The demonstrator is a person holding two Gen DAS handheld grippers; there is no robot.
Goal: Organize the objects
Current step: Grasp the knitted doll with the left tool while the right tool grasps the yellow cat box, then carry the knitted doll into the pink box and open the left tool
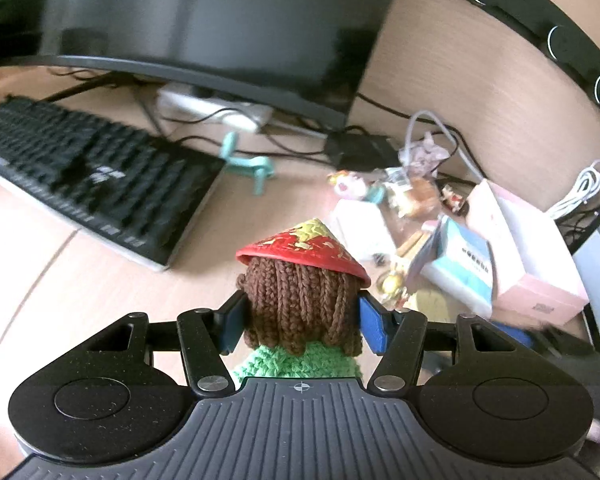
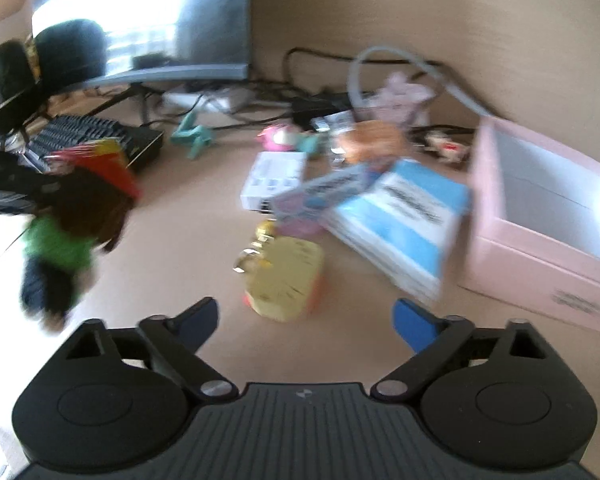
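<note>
L gripper is clamping crochet doll by the head, lower centre of frame, off the surface. R gripper is gaping wide, holding nothing, over gold tin. Advising: keep squeeze light, carry doll toward pink box at right edge, avoid clutter pile.

Both wrist views face the desk's back wall, sharing the pink box clutter nearby.

Dark print on light-blue-and-white rectangular carton at 3 o'clock, blurred, illegible, dark label mark on pink open cardboard box likewise unreadable, no legible text anywhere
</note>
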